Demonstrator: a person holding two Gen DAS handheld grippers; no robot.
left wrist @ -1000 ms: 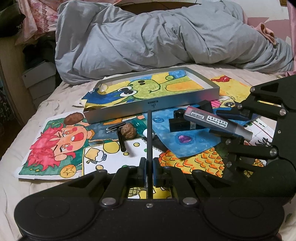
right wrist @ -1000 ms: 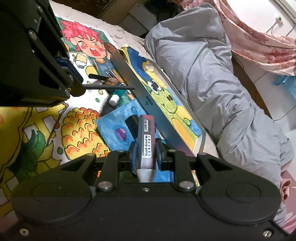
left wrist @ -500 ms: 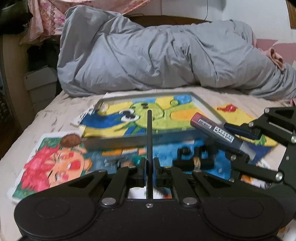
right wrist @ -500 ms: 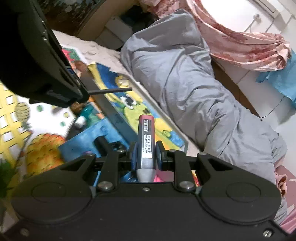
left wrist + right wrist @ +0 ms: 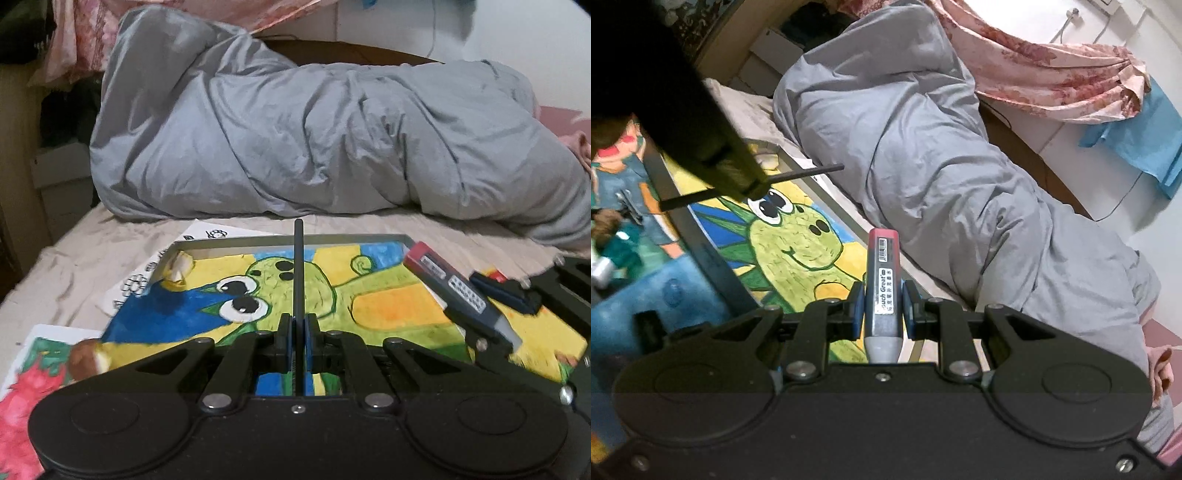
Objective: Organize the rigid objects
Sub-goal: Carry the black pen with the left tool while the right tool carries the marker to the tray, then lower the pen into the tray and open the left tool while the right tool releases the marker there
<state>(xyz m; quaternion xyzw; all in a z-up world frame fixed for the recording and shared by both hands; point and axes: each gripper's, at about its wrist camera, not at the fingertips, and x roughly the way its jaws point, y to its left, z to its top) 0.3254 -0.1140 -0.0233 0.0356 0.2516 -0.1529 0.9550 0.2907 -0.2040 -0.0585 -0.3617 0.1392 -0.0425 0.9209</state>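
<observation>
**Two items in hand over the tray, more left on the bed**

The left gripper [image 5: 298,345] is clenched on a thin black rod [image 5: 298,266], which stands upright in the centre of the left wrist view, its tip rising past the far rim of the shallow grey tray [image 5: 229,244]. The right gripper [image 5: 883,308] is clamped on a grey marker with a red cap [image 5: 882,280], held pointing away from the camera in the middle of the right wrist view; the same marker shows at the right edge of the left view, over the tray's right side. Both items appear to hang above the tray, not yet set down.

Inside the tray, on the green cartoon painting [image 5: 314,291] that lines it, only a small pale lump [image 5: 179,267] sits in the upper left corner, so the sorting looks barely begun. Outside the tray, at the left edge of the right wrist view, several blurred things lie on the paintings: a metal clip [image 5: 628,203], a brown nut [image 5: 607,221] and a teal object [image 5: 626,245]. A brown rounded object [image 5: 86,360] lies at the lower left of the left view. By my reading these remain to be gathered after the rod and marker are released.
</observation>
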